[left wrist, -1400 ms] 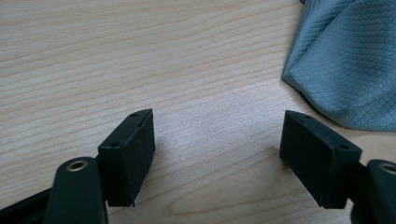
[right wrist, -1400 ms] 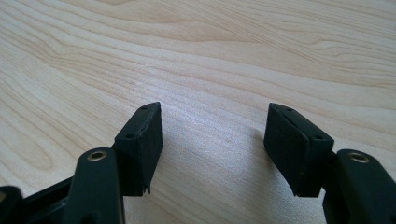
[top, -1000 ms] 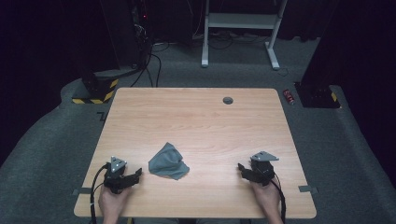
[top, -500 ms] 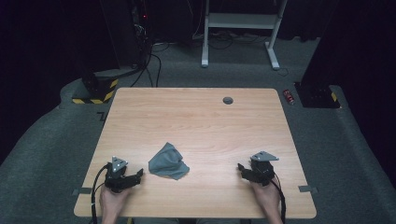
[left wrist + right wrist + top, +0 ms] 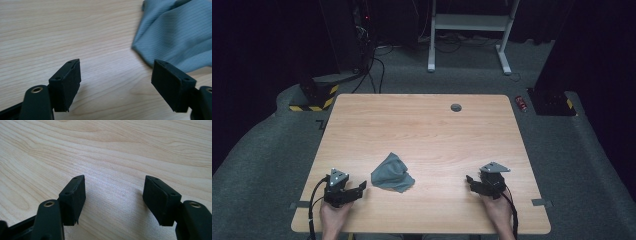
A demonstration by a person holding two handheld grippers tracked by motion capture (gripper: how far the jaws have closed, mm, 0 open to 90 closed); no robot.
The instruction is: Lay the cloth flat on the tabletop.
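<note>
Now both claws rest low at the near edge of the tabletop (image 5: 422, 125), one at each side, each held in a hand that comes in from the bottom of the high view. The left claw (image 5: 360, 186) sits near the front left corner with its jaws spread wide apart and nothing between them; in the left gripper view (image 5: 116, 83) only bare wood lies in the gap. The cloth (image 5: 392, 173), a crumpled grey-blue piece, lies on the tabletop just beside this claw, a little ahead of it and toward the middle. In the left gripper view the cloth (image 5: 175, 32) fills the upper right corner, its nearest edge close to the right-hand jaw; whether the two touch I cannot tell.

The right claw (image 5: 471, 181) sits near the front right corner, well apart from the cloth, pointing inward toward the table's middle. Its jaws also stand wide apart and hold nothing; the right gripper view (image 5: 113, 201) shows pale wood grain between them. A grey three-cornered plate tops each claw, and a black cable trails back from each along the forearm.

A small dark round hole (image 5: 456, 107) sits near the far edge of the tabletop, far from both claws and from the cloth.
</note>
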